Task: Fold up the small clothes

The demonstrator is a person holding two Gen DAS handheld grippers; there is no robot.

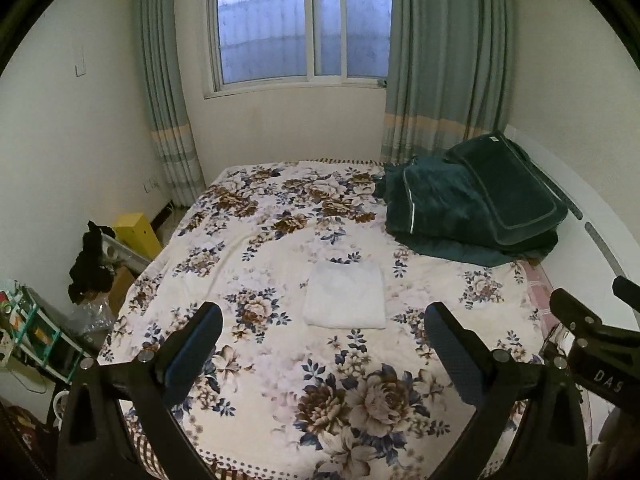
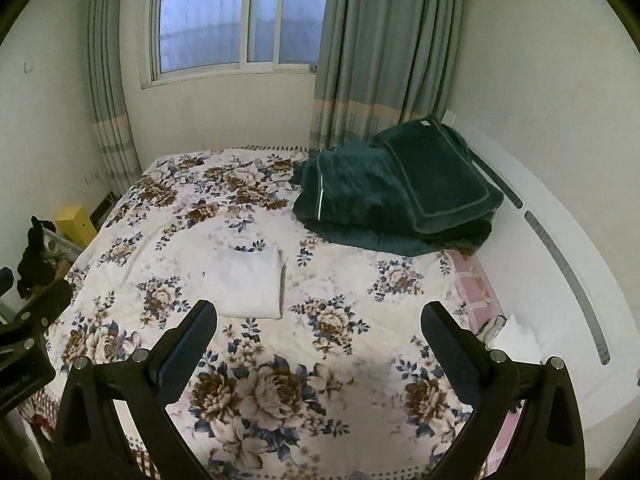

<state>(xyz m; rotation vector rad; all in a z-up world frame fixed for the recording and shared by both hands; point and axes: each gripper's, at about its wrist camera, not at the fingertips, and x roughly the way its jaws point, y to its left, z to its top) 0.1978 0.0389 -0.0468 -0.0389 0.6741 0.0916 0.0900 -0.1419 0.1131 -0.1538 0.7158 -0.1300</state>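
Observation:
A white garment [image 1: 345,295] lies folded into a neat rectangle on the floral bedspread [image 1: 280,224], near the middle of the bed. In the right wrist view the same white garment [image 2: 245,284] sits left of centre. My left gripper [image 1: 324,314] hovers above the near part of the bed, open and empty, the garment just beyond its fingertips. My right gripper [image 2: 319,312] is also open and empty, with the garment beyond its left finger [image 2: 188,354]. The right gripper's body [image 1: 592,344] shows at the right edge of the left wrist view.
A dark green folded blanket and pillow [image 1: 476,200] fill the bed's far right corner, against a white headboard [image 2: 560,248]. Clutter, a yellow box [image 1: 136,234] and black cloth [image 1: 90,260] stand on the floor left of the bed. Window and curtains lie beyond.

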